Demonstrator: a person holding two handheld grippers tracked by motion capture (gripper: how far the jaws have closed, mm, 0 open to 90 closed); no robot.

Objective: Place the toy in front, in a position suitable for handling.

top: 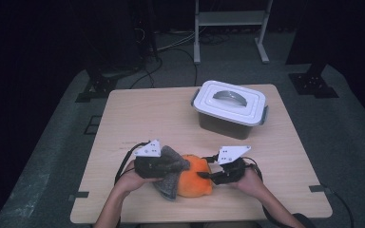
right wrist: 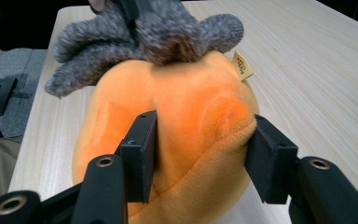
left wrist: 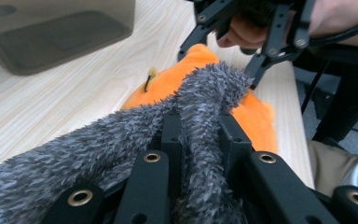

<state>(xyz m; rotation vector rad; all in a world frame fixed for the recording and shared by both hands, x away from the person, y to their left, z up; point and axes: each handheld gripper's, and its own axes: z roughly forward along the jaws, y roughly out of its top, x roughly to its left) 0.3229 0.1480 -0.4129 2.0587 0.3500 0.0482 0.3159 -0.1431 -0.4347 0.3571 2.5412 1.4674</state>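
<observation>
Orange plush toy (top: 196, 181) lies near the worktop's (top: 161, 118) front edge, squeezed by the right hand-held gripper (right wrist: 200, 154); the left hand-held gripper (left wrist: 200, 140), clamped on a grey cloth (left wrist: 98, 154), should wipe gently while the right holds steady.

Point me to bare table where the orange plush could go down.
Bare table: the far-left stretch beside the lidded bin, and the near-right corner beyond the right tool. Crowded: near-centre, where the orange plush, grey cloth and left tool bunch together.
</observation>
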